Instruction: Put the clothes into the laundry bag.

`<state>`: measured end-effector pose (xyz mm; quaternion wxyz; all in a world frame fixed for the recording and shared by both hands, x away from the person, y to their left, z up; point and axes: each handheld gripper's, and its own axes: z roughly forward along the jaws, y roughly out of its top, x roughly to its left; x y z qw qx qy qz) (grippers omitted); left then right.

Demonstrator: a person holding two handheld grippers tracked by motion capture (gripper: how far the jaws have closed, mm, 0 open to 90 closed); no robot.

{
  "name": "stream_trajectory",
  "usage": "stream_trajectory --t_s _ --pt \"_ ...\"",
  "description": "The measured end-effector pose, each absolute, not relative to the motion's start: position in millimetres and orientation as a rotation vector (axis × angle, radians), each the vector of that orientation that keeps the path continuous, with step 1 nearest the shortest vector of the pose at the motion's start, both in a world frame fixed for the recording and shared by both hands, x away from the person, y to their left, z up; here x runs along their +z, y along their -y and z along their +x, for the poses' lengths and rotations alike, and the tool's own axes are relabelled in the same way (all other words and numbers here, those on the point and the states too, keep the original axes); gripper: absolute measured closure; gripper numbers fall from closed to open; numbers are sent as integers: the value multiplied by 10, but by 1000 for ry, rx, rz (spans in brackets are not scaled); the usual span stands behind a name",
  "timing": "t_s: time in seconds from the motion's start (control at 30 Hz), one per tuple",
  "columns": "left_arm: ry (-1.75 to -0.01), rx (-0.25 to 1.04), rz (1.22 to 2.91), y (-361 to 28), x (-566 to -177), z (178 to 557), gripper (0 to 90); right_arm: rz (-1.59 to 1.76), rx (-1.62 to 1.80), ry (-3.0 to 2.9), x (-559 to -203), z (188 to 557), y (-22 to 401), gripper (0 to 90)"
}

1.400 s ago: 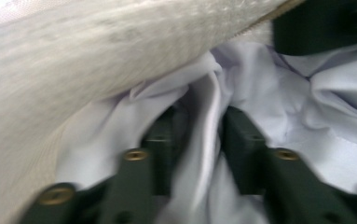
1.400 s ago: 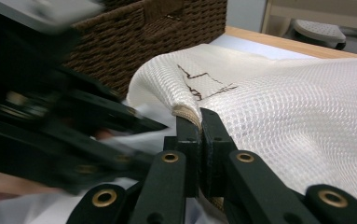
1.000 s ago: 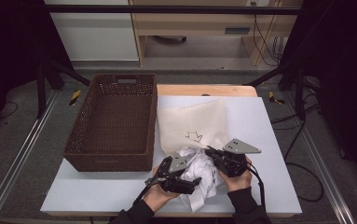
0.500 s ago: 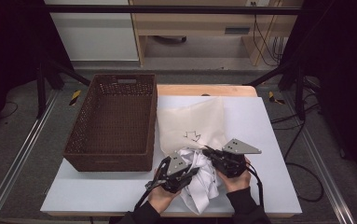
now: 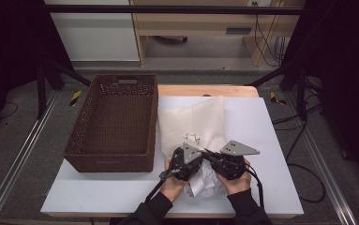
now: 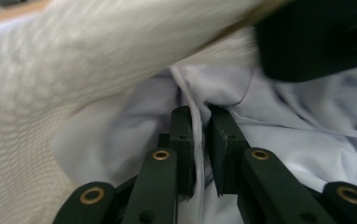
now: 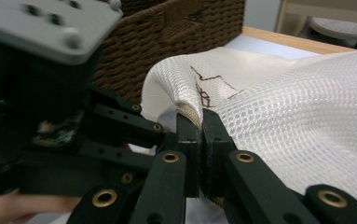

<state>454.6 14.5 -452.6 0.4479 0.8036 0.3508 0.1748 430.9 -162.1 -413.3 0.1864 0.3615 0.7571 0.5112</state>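
A cream mesh bag [image 5: 193, 119] lies on the white table beside the basket, with a dark line drawing on it. At its near end a crumpled white cloth [image 5: 205, 185] lies between the two hands. My left gripper [image 5: 186, 161] has just been closing and is shut on a fold of the white cloth [image 6: 306, 126], pinched between the jaws [image 6: 199, 112] under the bag's mesh [image 6: 73, 60]. My right gripper [image 5: 224, 161] is shut on the lifted edge of the mesh bag [image 7: 306, 102], with its jaws [image 7: 199, 114] pressed on the hem. The left gripper [image 7: 36, 93] sits close beside it.
A dark brown wicker basket [image 5: 109, 157] with nothing in it stands on the table's left half, right next to the bag. The white table [image 5: 261, 122] has bare room to the right of the bag. A wooden strip runs along its far edge.
The left gripper has moved right and forward to the bag's mouth, beside the right gripper, and its jaws have shut on the white cloth. The right gripper has stayed put.
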Motion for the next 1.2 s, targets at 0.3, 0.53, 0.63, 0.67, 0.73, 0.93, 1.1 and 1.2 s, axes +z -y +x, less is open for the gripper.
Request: stream_trajectory --t_s 0.3,0.53,0.63,0.67,0.73,0.93,1.1,1.2 --pt "-765 324 1980 -509 -4191 4326 365 1048 1424 -2095 -4168 4346 1684 874" --pt "-754 288 2045 -564 -4247 4099 282 1045 1419 -2093 -4169 4349 1686 870" --pt "-799 237 2081 -452 -4530 4160 258 1045 1416 -2099 -4181 4352 1684 868" --pt "-803 248 2088 -428 -4569 4177 250 1044 1411 -2099 -4186 4353 1679 868" --pt "-804 242 2078 -420 -4586 4191 306 1044 1413 -2104 -4189 4356 1674 869" --pt "-848 216 2034 -309 -4634 4272 735 1052 1413 -2118 -4205 4350 1654 877" --pt "-778 321 2015 -313 -4490 4161 806 1048 1433 -2122 -4195 4353 1668 878" --pt "-768 333 1979 -324 -4406 4164 806 1035 1438 -2126 -4174 4337 1667 878"
